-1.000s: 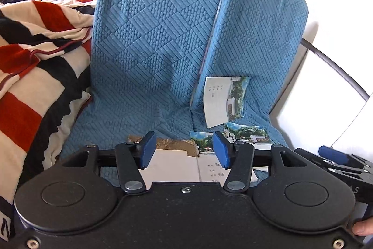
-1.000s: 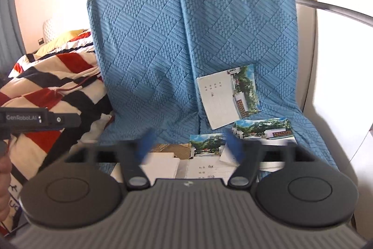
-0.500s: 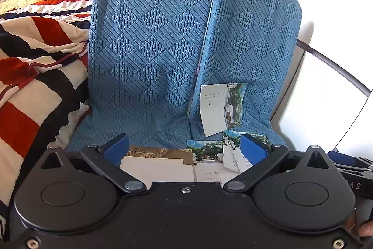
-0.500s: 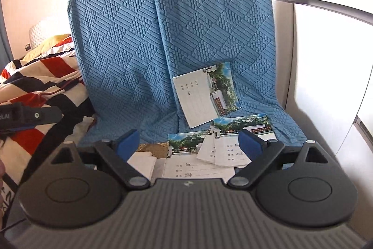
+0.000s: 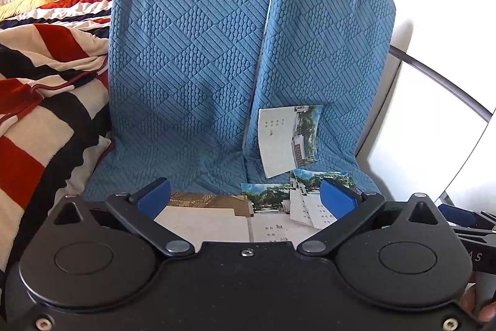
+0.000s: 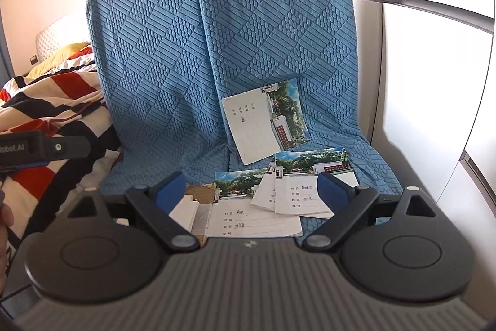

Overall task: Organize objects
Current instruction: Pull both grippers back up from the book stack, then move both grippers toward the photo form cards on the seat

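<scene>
Blue quilted seat (image 6: 365,176) with two back cushions, one booklet (image 6: 266,121) leaning on the right cushion, below it three overlapping booklets (image 6: 279,200) flat, brown-and-white booklet (image 5: 204,214) left of them, striped blanket (image 5: 40,114) farther left

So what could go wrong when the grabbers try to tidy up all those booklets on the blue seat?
1. The booklets on the seat overlap, so the right gripper might pinch two at once or crease a cover.
2. The booklet leaning on the backrest stands tilted; a nudge could make it slide down onto the pile.
3. Both grippers are close together, with the left gripper also open over the same pile, so they could bump.
</scene>
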